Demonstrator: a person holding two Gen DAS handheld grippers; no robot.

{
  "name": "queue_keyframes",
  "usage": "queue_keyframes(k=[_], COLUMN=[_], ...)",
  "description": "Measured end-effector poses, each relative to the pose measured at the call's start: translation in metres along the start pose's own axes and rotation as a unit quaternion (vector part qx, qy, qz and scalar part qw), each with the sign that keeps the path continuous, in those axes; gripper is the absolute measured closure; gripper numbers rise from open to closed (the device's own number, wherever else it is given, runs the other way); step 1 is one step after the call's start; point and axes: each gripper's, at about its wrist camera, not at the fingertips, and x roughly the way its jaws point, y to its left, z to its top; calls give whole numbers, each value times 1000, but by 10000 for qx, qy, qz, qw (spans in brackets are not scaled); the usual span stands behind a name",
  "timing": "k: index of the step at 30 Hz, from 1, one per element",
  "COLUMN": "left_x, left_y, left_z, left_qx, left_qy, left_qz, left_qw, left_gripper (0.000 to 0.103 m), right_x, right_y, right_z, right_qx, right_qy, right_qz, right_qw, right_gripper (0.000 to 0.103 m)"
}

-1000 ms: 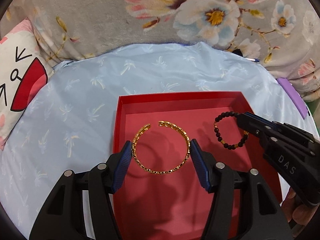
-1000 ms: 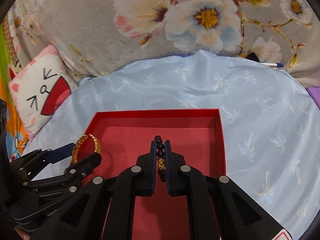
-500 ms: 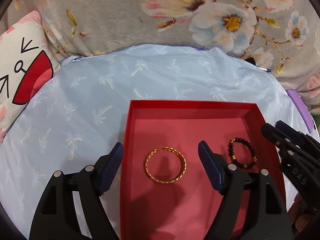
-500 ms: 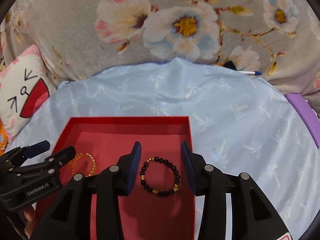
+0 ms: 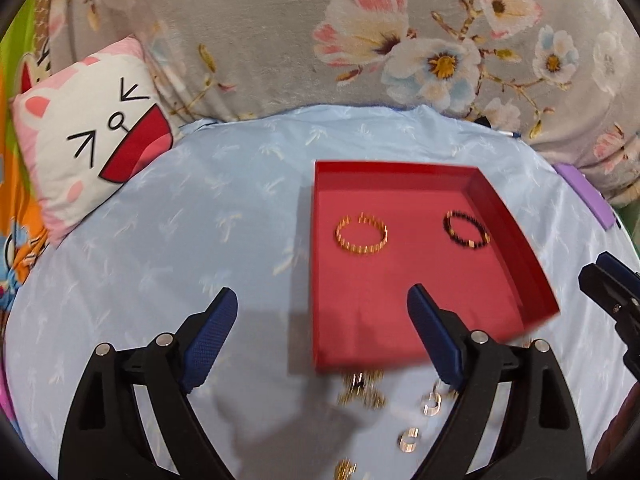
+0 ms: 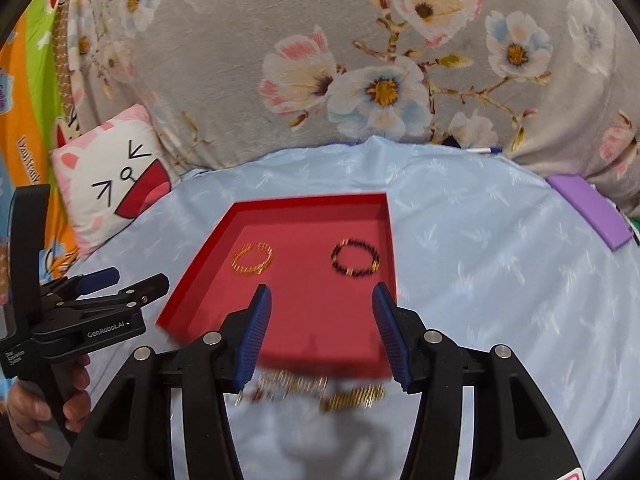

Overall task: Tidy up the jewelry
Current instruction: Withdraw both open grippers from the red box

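Observation:
A red tray (image 5: 508, 216) (image 6: 200, 264) lies on the light blue cloth. In it lie a gold bracelet (image 5: 361, 236) (image 6: 253, 259) on the left and a black bead bracelet (image 5: 466, 229) (image 6: 355, 258) on the right. My left gripper (image 5: 322, 334) is open and empty, pulled back over the tray's near left corner. My right gripper (image 6: 323, 330) is open and empty above the tray's near edge. Several loose gold pieces (image 5: 362, 392) (image 6: 352, 396) and small rings (image 5: 409, 439) lie blurred on the cloth in front of the tray.
A cat-face pillow (image 5: 92, 136) (image 6: 108, 176) lies at the left. A floral grey blanket (image 5: 360, 40) rises behind. A purple pad (image 6: 588, 210) sits at the right edge and a pen (image 6: 484, 150) at the back.
The right gripper let go of the black bead bracelet in the tray. Both grippers opened wide and drew back toward me, so loose jewelry in front of the tray came into view.

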Motion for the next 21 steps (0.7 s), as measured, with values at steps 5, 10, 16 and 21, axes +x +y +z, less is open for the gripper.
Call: queue_keyframes(k=[5, 10, 16, 21], left_x=[-21, -33, -34, -25], left_y=[8, 7, 3, 3], left_z=[-47, -91, -127, -141], left_qx=[-111, -37, 115, 14], left_qy=[177, 435, 702, 994], left_qz=[27, 31, 35, -145], left_qw=[9998, 9990, 9975, 9949], left_gripper=[16, 16, 20, 43], right_x=[-24, -38, -42, -42], right_y=[0, -4, -5, -3], right_z=[-48, -87, -115, -121], right_qx=[125, 224, 315, 344], right_qy=[190, 402, 653, 706], right_qz=[-27, -117, -96, -63], right_qw=[9997, 9989, 9973, 9969], right_gripper=[50, 50, 50, 50])
